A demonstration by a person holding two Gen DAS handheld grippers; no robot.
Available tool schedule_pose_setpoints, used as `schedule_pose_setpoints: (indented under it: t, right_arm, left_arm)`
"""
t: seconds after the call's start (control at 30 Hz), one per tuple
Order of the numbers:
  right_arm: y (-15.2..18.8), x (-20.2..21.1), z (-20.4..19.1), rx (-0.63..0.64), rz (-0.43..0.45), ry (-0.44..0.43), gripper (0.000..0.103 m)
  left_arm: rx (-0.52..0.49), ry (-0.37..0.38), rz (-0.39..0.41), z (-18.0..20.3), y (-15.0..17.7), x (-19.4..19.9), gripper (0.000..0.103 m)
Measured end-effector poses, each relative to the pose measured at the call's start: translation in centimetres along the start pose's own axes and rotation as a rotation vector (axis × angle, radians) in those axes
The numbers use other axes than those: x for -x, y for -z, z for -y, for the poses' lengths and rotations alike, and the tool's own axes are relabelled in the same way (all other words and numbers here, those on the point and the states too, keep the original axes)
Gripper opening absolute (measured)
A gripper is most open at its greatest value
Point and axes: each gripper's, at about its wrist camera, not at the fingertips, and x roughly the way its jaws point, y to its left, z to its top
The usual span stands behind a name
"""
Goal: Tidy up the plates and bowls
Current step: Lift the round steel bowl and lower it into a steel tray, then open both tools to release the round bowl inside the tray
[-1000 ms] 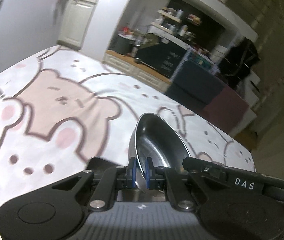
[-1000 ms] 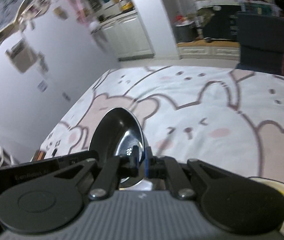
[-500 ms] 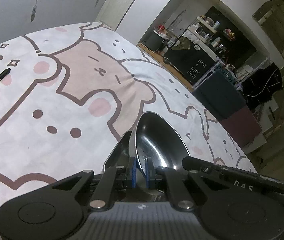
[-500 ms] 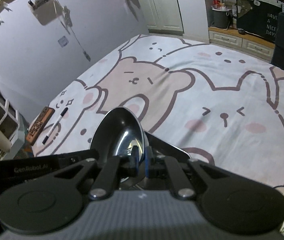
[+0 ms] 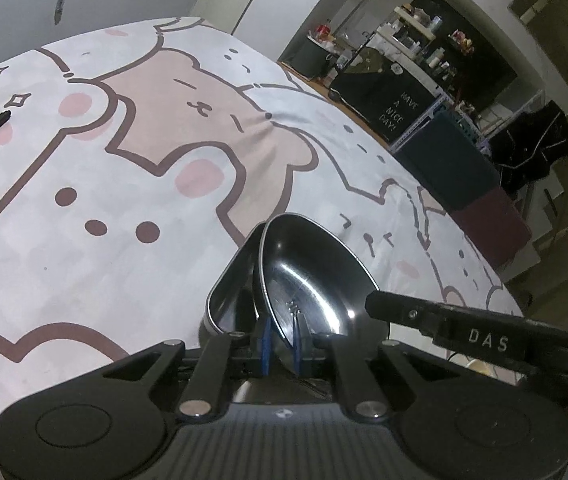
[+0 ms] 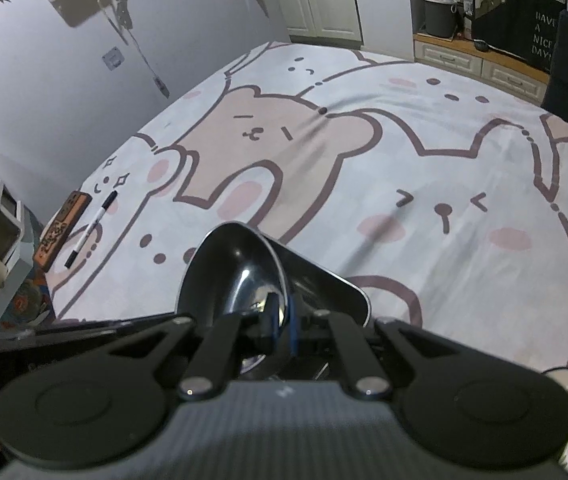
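Jaws of the left gripper point(image 5: 280, 346) are clenched on the near rim of a steel bowl point(image 5: 308, 276), blue pads either side of the thin edge; they have just eased apart a little, the rim between them. The bowl tilts up on edge, hollow facing right in the left wrist view. A second steel dish point(image 5: 230, 292) sits just behind and left of it, touching or nearly so.

Right gripper point(image 6: 282, 326) is likewise clamped on a bowl rim point(image 6: 228, 276), with another dish point(image 6: 320, 284) just right of it in the right wrist view. Each gripper's arm shows at the other's side.

Both bowls sit low over the counter's bear-print cloth point(image 6: 424, 168). A marker point(image 6: 92, 228) and a small orange block point(image 6: 62, 230) lie near the far-left edge, well apart from the bowls.
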Motion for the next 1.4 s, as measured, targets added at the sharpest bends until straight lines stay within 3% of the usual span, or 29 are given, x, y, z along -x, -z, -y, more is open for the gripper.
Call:
schedule_pose_setpoints:
  t: [0.73, 1.27, 1.4]
  right_arm:
    - [-0.1, -2.5, 0.4, -0.004, -0.056, 0.071, 0.007]
    - [-0.2, -4.1, 0.5, -0.003, -0.077, 0.108, 0.007]
    - [-0.2, -4.6, 0.6, -0.006, -0.087, 0.112, 0.008]
  left_arm:
    - [-0.101, -0.038, -0.047, 1.2, 0.6, -2.0, 0.017]
    - [-0.119, -0.034, -0.054, 1.3, 0.4, -2.4, 0.019]
    - [-0.103, -0.020, -0.059, 1.0, 0.3, -2.4, 0.024]
